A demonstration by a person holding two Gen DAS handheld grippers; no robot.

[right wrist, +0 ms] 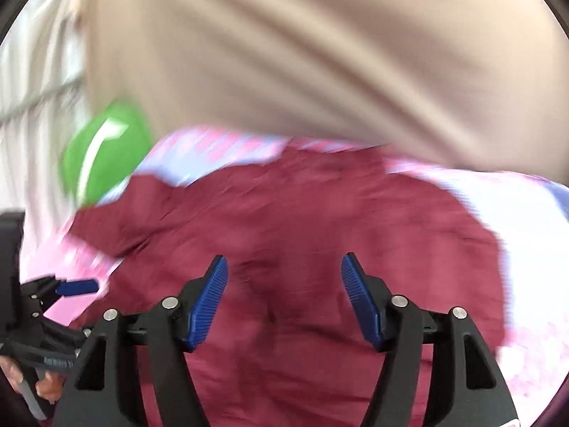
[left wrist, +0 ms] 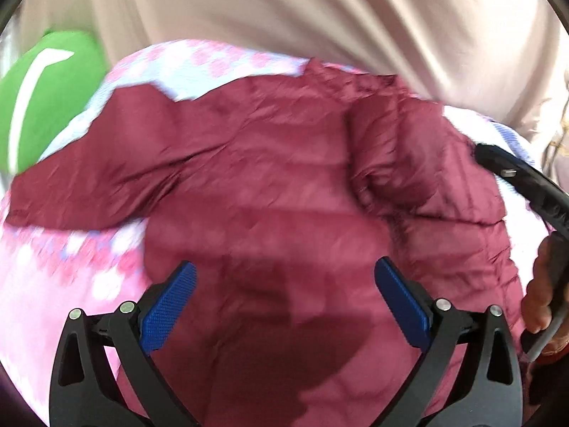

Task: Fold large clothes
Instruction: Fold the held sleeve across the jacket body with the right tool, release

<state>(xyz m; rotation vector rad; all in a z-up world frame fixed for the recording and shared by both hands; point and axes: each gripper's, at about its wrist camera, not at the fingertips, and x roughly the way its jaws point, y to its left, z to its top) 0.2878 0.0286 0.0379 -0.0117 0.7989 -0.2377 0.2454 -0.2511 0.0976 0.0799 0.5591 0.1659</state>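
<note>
A maroon puffer jacket lies spread on a pink and white patterned bedcover. One sleeve stretches out to the left and the other sleeve is folded over the body on the right. My left gripper hovers over the jacket's lower part, open, with nothing between its blue pads. In the right wrist view the same jacket fills the middle, blurred. My right gripper is open above it and holds nothing. The left gripper's blue tip shows at that view's left edge.
A green cushion with a white stripe lies at the far left of the bed, also seen as the green cushion. Beige fabric hangs behind the bed. A hand on the right gripper's handle shows at the right edge.
</note>
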